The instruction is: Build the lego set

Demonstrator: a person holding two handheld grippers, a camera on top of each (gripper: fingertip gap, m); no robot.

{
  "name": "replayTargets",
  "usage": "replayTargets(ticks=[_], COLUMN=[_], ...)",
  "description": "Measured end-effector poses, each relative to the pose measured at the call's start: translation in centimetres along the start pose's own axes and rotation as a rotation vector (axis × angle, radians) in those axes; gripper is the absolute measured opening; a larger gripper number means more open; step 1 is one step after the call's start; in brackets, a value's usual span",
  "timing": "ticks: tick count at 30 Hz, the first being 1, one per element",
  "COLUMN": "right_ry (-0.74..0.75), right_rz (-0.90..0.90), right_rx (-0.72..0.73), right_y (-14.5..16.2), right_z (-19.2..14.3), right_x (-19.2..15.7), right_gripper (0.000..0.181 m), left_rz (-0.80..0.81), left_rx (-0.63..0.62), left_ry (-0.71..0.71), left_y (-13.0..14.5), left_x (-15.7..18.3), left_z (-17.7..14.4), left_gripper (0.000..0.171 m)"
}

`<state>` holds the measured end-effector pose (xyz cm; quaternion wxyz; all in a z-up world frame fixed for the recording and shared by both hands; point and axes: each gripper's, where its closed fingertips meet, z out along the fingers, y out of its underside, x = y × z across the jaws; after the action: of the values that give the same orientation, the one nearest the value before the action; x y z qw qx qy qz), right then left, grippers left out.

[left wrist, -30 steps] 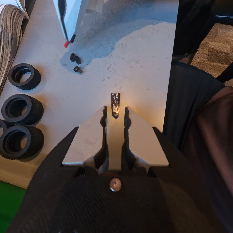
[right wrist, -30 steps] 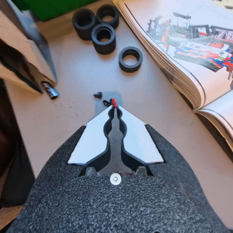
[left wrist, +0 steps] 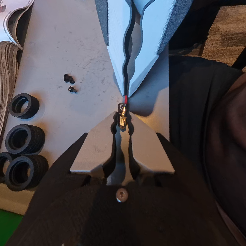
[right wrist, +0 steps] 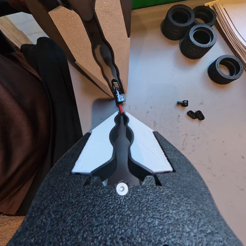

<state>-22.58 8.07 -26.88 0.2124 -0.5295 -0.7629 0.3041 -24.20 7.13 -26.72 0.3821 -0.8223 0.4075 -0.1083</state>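
Observation:
A small black printed lego piece (left wrist: 122, 117) sits between the fingertips of my left gripper (left wrist: 122, 115), which is shut on it just above the white table (left wrist: 66, 40). My right gripper (left wrist: 125, 95) comes in from the far side, shut on a thin red pin (left wrist: 125, 99) whose tip meets the far end of the black piece. In the right wrist view, my right gripper (right wrist: 121, 113) holds the red pin (right wrist: 120, 107) against the black piece (right wrist: 118, 93), which is held in the left gripper (right wrist: 118, 94).
Several black tyres (left wrist: 25, 139) (right wrist: 197, 42) stand at the table's side. Small black connectors (left wrist: 69, 78) (right wrist: 195, 115) lie loose nearby. An open instruction booklet (left wrist: 8, 66) (right wrist: 233, 26) lies beyond the tyres. The table edge and a person's dark clothing (left wrist: 199, 119) are close by. The tips of both grippers are at nearly the same place.
My left gripper has closed on the black piece that lay ahead of it. My right gripper has carried the red pin across from the small connectors to the piece's end.

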Motion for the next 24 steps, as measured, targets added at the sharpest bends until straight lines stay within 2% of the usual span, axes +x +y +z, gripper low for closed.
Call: replayTargets(ticks=[5,18,24], right_ry=[-0.012,-0.009,-0.038], right_rz=[0.023,0.008,0.030], right_rx=[0.027,0.035,0.045], right_y=[-0.11,-0.10,-0.10], right_z=[0.13,0.15,0.16], right_x=[0.07,0.09,0.17], right_gripper=[0.004,0.004,0.004], left_rz=[0.037,-0.048,0.005], left_rx=[-0.001,-0.007,-0.013], left_ry=[-0.054,-0.031,-0.135], left_y=[0.03,0.22,0.21], left_x=[0.01,0.09,-0.34], left_z=[-0.09,-0.23,-0.28], left_gripper=[0.010,0.010,0.010])
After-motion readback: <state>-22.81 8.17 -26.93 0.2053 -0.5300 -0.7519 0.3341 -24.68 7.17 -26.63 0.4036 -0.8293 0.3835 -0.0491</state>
